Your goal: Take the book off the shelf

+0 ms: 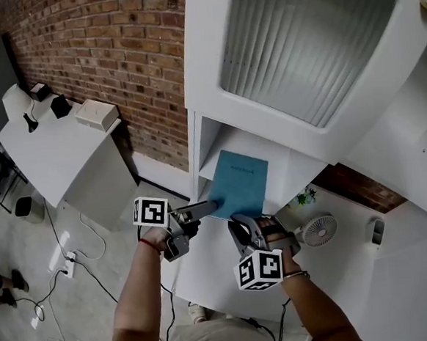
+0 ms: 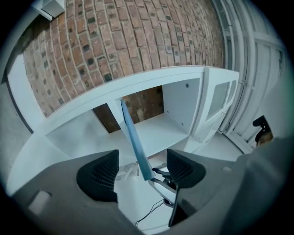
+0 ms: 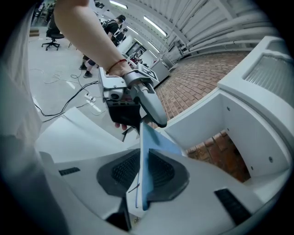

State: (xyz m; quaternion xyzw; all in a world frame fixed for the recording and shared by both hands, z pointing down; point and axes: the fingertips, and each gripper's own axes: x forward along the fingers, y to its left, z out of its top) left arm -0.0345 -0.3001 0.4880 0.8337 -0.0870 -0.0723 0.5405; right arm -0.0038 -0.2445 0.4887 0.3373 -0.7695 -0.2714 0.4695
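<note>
A thin blue book (image 1: 238, 182) stands tilted just in front of the open compartment of the white shelf (image 1: 206, 141). My right gripper (image 1: 241, 227) is shut on its lower edge; in the right gripper view the book (image 3: 146, 156) is pinched between both pads (image 3: 120, 170). My left gripper (image 1: 204, 208) is at the book's lower left corner. In the left gripper view its jaws (image 2: 141, 169) stand wide open, the book's edge (image 2: 134, 140) between them with a gap on each side. The left gripper (image 3: 138, 94) also shows from the right gripper view, beyond the book.
A ribbed-glass cabinet door (image 1: 306, 41) hangs above the compartment. A brick wall (image 1: 123, 55) runs behind. A white table (image 1: 50, 153) with a small white box (image 1: 96, 114) stands at the left. A small fan (image 1: 318, 230) sits at the right, and cables and a power strip (image 1: 65, 263) lie on the floor.
</note>
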